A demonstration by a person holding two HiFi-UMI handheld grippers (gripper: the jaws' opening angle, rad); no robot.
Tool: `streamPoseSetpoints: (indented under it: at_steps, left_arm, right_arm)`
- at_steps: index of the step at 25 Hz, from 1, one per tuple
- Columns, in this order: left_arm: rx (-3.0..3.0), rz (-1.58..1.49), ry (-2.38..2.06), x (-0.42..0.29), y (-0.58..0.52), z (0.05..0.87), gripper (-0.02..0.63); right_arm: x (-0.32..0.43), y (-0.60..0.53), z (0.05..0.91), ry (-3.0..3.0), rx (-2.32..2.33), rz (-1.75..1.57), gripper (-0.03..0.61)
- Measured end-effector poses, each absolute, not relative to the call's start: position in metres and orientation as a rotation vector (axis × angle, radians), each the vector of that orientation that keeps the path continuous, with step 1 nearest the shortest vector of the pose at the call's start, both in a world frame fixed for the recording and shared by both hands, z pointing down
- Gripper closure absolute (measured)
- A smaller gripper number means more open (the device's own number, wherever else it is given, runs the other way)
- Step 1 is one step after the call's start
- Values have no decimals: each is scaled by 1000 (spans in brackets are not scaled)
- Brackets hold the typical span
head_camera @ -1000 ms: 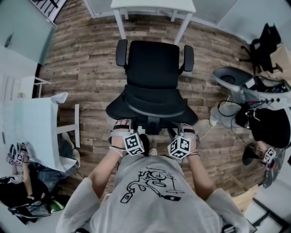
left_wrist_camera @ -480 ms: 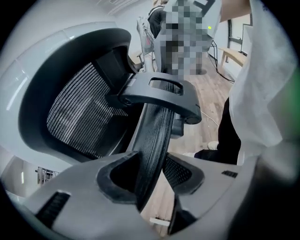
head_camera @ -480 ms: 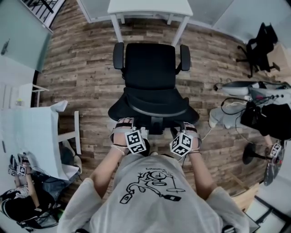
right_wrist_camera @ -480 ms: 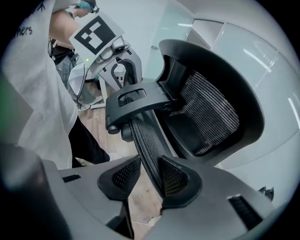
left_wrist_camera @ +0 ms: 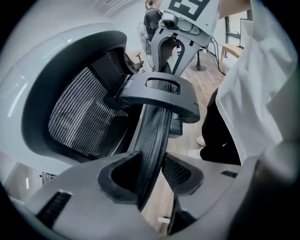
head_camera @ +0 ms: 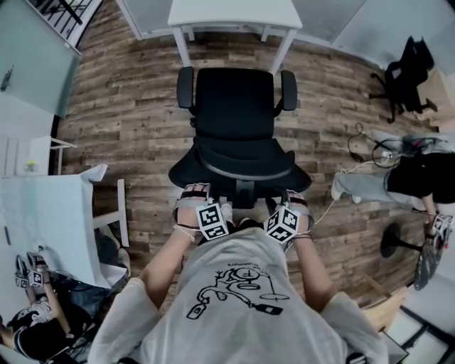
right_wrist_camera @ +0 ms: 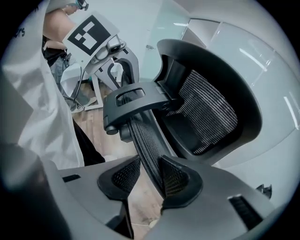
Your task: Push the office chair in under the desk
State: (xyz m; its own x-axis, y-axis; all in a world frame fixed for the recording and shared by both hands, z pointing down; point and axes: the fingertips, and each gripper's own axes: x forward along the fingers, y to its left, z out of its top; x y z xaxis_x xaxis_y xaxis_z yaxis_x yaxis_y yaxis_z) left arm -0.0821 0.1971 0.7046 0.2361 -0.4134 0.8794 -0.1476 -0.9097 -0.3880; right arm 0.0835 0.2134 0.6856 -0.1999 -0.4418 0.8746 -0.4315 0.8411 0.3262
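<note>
The black office chair (head_camera: 234, 106) faces the white desk (head_camera: 234, 11), its seat front just short of the desk legs. Both grippers hold the top rim of its mesh backrest (head_camera: 238, 169). My left gripper (head_camera: 193, 195) is on the rim's left part. In the left gripper view the rim (left_wrist_camera: 154, 136) runs between the pads (left_wrist_camera: 123, 176) of the left gripper (left_wrist_camera: 150, 174). Its jaws have just been opening a little and still hold the rim. My right gripper (head_camera: 293, 200) grips the right part, the rim (right_wrist_camera: 147, 145) clamped in the right gripper (right_wrist_camera: 145, 177).
A white table (head_camera: 53, 213) stands at the left, with a person (head_camera: 35, 320) below it. At the right a person in black (head_camera: 419, 181) sits near a stool base (head_camera: 398, 242) and a floor cable (head_camera: 323, 206). Another black chair (head_camera: 409, 71) is at the far right.
The chair has rolled a little toward the desk, both grippers staying on its backrest. The person at the right has shifted further right.
</note>
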Motion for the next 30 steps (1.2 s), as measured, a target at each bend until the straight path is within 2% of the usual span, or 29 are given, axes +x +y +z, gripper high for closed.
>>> streamPoseSetpoints:
  at_steps: [30]
  left_arm:
    - [-2320, -1778, 585, -71, 93, 709, 471]
  right_arm:
    - [96, 105, 689, -1844, 636, -38, 420]
